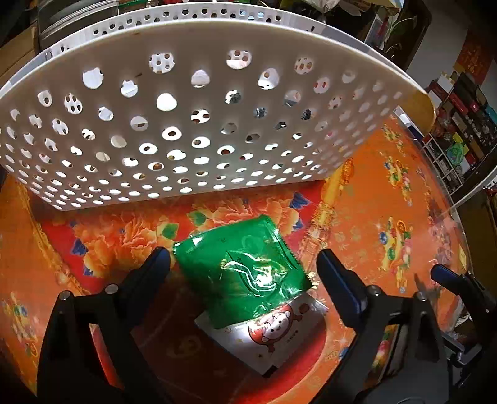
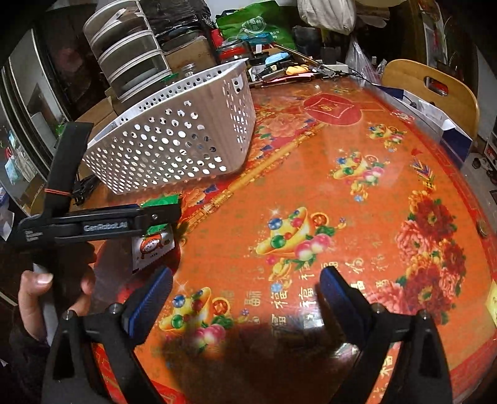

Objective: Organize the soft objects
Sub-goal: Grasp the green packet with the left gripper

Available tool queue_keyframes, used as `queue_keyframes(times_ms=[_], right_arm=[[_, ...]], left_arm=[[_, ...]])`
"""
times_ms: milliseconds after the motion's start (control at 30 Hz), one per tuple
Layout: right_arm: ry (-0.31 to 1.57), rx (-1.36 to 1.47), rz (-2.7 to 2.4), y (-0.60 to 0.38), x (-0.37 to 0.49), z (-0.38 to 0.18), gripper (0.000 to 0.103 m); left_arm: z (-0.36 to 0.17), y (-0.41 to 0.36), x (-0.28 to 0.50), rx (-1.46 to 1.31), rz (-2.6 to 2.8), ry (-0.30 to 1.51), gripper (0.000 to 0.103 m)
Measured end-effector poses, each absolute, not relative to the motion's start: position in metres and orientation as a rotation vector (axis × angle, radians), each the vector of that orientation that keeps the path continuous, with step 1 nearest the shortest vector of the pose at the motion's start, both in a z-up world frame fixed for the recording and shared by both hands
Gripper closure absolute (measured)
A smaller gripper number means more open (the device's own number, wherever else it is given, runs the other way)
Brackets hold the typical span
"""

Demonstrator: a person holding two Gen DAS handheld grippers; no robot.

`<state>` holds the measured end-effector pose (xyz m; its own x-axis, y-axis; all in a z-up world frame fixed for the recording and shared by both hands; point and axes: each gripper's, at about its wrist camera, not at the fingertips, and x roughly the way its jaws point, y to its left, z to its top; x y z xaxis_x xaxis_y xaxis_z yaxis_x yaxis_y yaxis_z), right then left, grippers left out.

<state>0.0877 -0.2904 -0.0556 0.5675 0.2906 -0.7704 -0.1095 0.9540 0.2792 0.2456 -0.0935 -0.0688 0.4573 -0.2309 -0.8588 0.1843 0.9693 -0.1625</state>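
A green foil packet [image 1: 245,273] lies on the orange table, overlapping a white packet with a cartoon figure [image 1: 270,338]. My left gripper [image 1: 243,264] is open, its fingers on either side of the green packet, low over it. A white perforated basket [image 1: 186,124] stands just beyond. In the right wrist view the left gripper [image 2: 161,214] shows from the side over both packets; the green packet [image 2: 161,200] and white packet [image 2: 152,248] peek out. My right gripper [image 2: 245,286] is open and empty over the table, right of them.
The basket [image 2: 174,140] stands at the table's far left. A wooden chair back [image 2: 431,90] is at the far right edge. Clutter, stacked trays [image 2: 130,59] and a green bag [image 2: 257,28] lie behind. The table edge curves right [image 1: 450,217].
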Motion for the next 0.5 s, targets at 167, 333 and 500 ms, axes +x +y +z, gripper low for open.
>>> queue_keyframes(times_ms=[167,333,500], right_arm=[[0.947,0.213,0.257,-0.281,0.094,-0.058,0.007],[0.957,0.165,0.291,-0.259,0.103,-0.057,0.007],[0.961,0.124,0.342,-0.232,0.110,-0.059,0.007]], left_arm=[[-0.061,-0.098,0.243,-0.020,-0.248,1.040,0.047],[-0.057,-0.085,0.240,-0.045,-0.287,1.037,0.068],[-0.052,-0.037,0.230,-0.109,-0.296,1.016,0.079]])
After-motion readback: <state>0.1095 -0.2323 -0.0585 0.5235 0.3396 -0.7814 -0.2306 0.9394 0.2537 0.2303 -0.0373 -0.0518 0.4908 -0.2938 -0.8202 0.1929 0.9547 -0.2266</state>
